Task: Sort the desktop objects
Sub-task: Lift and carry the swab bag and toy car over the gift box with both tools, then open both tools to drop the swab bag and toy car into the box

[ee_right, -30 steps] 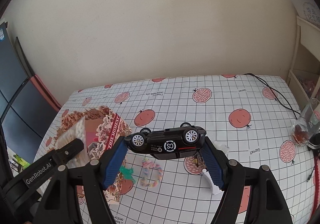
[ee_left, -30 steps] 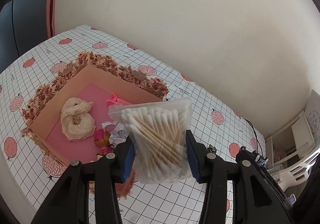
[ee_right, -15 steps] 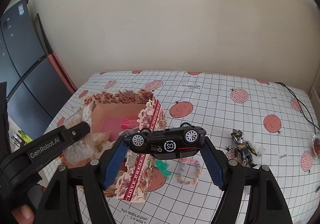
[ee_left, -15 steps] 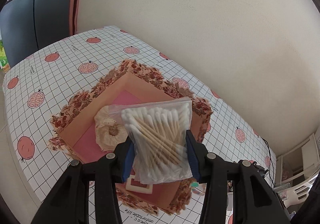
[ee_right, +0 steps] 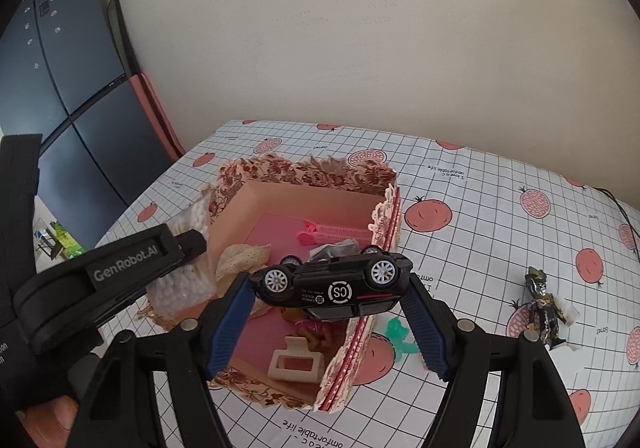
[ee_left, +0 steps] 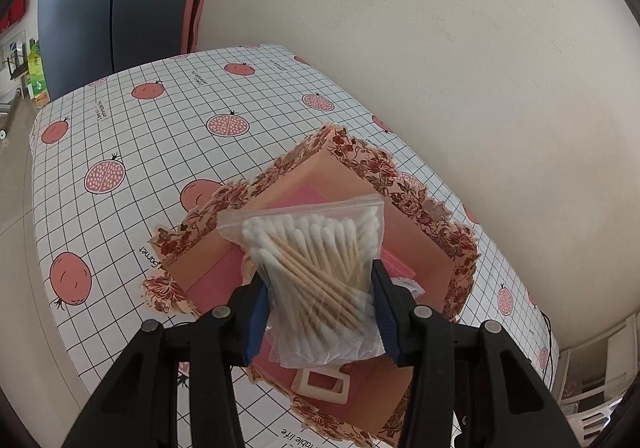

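Pinching a crinkly clear bag of cotton swabs [ee_left: 320,272], the left gripper [ee_left: 320,312] hangs over the floral cardboard box [ee_right: 380,207]; the right gripper [ee_right: 328,324] clamps a glossy black toy car [ee_right: 332,284], upturned, above the same box.

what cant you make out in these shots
- Box floor, left wrist view: mostly hidden by the swab bag in the left tongs.
- Doll in the box, right wrist view: largely covered by the car in the right tongs.
- Green item beside the box: half behind a right finger, unidentifiable.
- Figure: too small for detail.
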The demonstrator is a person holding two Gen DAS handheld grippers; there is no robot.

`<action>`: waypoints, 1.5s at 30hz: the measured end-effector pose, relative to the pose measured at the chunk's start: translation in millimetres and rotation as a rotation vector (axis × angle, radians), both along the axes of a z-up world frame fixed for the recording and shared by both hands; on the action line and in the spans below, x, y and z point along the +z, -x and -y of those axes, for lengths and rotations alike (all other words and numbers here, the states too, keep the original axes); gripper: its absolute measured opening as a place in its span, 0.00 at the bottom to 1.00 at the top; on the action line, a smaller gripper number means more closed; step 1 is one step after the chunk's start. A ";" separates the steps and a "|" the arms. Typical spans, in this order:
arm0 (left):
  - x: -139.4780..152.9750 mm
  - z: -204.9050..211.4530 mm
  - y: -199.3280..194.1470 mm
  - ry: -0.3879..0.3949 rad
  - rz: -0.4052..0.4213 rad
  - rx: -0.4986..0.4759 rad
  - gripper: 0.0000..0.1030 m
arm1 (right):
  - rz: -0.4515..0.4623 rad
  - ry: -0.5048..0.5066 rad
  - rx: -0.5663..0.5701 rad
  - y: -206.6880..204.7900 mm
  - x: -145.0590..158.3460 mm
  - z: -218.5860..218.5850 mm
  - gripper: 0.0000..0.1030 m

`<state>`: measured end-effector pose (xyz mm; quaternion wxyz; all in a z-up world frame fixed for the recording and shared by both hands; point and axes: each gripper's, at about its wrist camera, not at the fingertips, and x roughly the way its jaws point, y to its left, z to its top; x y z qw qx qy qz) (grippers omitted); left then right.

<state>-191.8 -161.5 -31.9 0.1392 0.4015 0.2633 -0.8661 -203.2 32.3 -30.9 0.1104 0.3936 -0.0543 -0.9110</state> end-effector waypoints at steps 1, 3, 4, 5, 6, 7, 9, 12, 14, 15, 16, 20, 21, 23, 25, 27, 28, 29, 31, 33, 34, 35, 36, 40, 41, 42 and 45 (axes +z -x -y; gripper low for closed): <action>-1.5 2.4 -0.2 -0.006 0.003 0.006 0.47 | -0.001 -0.008 0.003 -0.2 -0.6 3.1 0.75; -3.9 6.6 -1.1 -0.016 0.009 0.019 0.47 | 0.004 -0.013 0.008 0.4 -2.6 6.7 0.75; -5.1 9.2 -1.3 -0.021 0.009 0.025 0.47 | 0.008 -0.011 0.012 1.0 -4.1 8.0 0.75; -6.0 11.1 -1.9 -0.025 0.009 0.030 0.47 | 0.011 -0.008 0.016 1.6 -5.3 9.2 0.75; -6.4 12.9 -2.4 -0.027 0.007 0.035 0.47 | 0.013 -0.004 0.020 2.2 -6.4 10.0 0.75; -6.8 14.6 -2.9 -0.029 0.004 0.038 0.47 | 0.013 -0.001 0.024 2.5 -7.0 11.5 0.75; -8.1 17.4 -2.6 -0.034 0.004 0.040 0.47 | 0.005 0.004 0.036 2.1 -6.3 14.3 0.75; -9.8 18.6 -3.2 -0.041 0.009 0.046 0.47 | -0.009 0.004 0.045 1.1 -4.7 17.5 0.75; -10.5 17.0 -1.5 -0.035 0.011 0.039 0.47 | -0.008 0.009 0.054 1.5 -5.8 19.2 0.75; -11.2 16.7 -0.7 -0.034 0.013 0.036 0.47 | -0.005 0.006 0.056 1.6 -6.9 20.4 0.75; -12.0 16.7 -0.4 -0.037 0.016 0.037 0.47 | -0.002 0.003 0.060 2.1 -8.1 21.6 0.75; -15.0 18.7 0.9 -0.046 0.023 0.029 0.47 | 0.008 0.000 0.070 3.7 -11.5 23.9 0.75; -15.7 19.5 1.0 -0.046 0.025 0.031 0.47 | 0.010 0.001 0.072 4.1 -12.1 23.8 0.75; -17.6 21.5 1.0 -0.052 0.030 0.036 0.47 | 0.012 -0.002 0.076 4.6 -12.9 24.1 0.75; -19.3 23.1 0.9 -0.058 0.034 0.041 0.47 | 0.016 -0.004 0.076 5.3 -14.0 24.1 0.75; -20.7 23.5 1.3 -0.059 0.039 0.042 0.47 | 0.022 -0.003 0.077 5.8 -15.3 24.4 0.75; -21.2 23.4 1.6 -0.060 0.040 0.041 0.47 | 0.023 -0.004 0.079 6.0 -15.7 24.8 0.75; -21.7 23.6 1.8 -0.062 0.042 0.041 0.47 | 0.024 -0.007 0.081 6.0 -16.2 25.4 0.75; -22.3 24.4 1.7 -0.064 0.043 0.042 0.47 | 0.026 -0.014 0.083 6.1 -17.0 26.5 0.75; -22.6 25.1 1.3 -0.065 0.044 0.044 0.47 | 0.029 -0.023 0.087 6.6 -18.1 27.1 0.75; -23.1 25.6 1.3 -0.066 0.046 0.046 0.47 | 0.031 -0.027 0.088 6.6 -18.8 27.3 0.75; -23.7 26.0 1.5 -0.068 0.048 0.046 0.47 | 0.033 -0.029 0.089 7.1 -19.7 27.3 0.75; -24.2 26.0 1.6 -0.070 0.051 0.046 0.47 | 0.036 -0.030 0.090 7.3 -20.3 27.3 0.75; -27.0 26.1 2.5 -0.072 0.065 0.045 0.47 | 0.044 -0.037 0.098 7.7 -22.9 29.8 0.75; -27.6 26.3 2.7 -0.071 0.068 0.044 0.47 | 0.045 -0.042 0.100 7.6 -23.4 30.7 0.75; -28.0 26.5 2.8 -0.073 0.070 0.044 0.48 | 0.046 -0.047 0.103 7.7 -23.9 31.5 0.75; -28.7 28.3 2.1 -0.081 0.071 0.050 0.48 | 0.048 -0.058 0.109 7.2 -24.8 32.5 0.75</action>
